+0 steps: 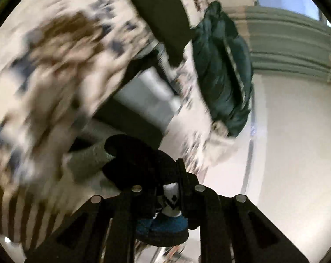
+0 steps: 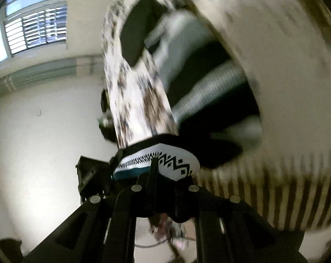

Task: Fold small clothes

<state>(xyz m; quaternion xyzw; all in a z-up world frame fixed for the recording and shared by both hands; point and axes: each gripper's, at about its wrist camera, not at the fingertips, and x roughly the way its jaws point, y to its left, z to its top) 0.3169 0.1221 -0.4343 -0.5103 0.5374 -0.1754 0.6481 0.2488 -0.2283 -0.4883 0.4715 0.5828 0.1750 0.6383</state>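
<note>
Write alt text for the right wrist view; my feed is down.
The right claw is shut on a black, white and teal patterned sock, lifted off the surface. Behind it, blurred, lie a patterned cloth and dark and grey garments; a window is upper left.

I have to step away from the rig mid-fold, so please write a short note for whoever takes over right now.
Left gripper: shut on the patterned garment, a black, white and teal knit piece.
Right gripper: shut on the same garment, at its white zigzag band.
The garment is pinched between both grippers; both views are motion-blurred. Behind it lie the patterned bed cover, a dark green jacket and grey and black clothes.
Done: the garment is gripped at two points.
Left: lay it flat, fold it, set it aside. Whether the other clothes are folded cannot be told.
</note>
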